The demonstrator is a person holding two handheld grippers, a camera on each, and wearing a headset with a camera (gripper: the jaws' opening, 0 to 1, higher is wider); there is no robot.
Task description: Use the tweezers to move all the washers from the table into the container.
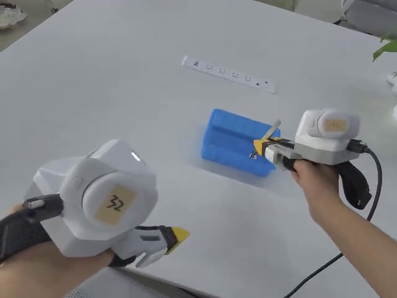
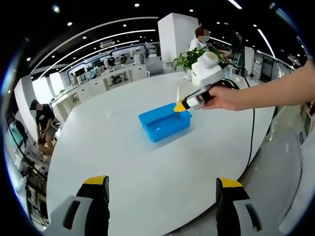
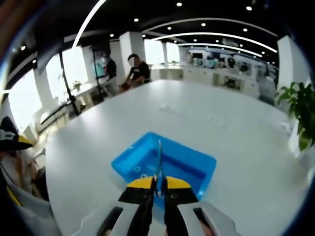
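Note:
The open blue container (image 1: 231, 144) sits mid-table. My right gripper (image 1: 259, 149) hovers at its right edge, shut on a pair of slim metal tweezers (image 1: 270, 131). In the right gripper view the yellow-tipped jaws (image 3: 157, 185) pinch the tweezers (image 3: 159, 160), which point over the container's floor (image 3: 189, 164); a couple of small rings (image 3: 138, 169) seem to lie inside. I cannot tell whether the tips hold a washer. My left gripper (image 1: 164, 243) is at the near left, off the container, and its own view shows its jaws (image 2: 162, 186) wide apart with nothing between them.
A white power strip (image 1: 228, 73) lies beyond the container. A black cable (image 1: 347, 248) trails from the right gripper toward the table's near edge. A green plant (image 1: 388, 46) stands at the far right, and people stand around the room (image 3: 135, 71).

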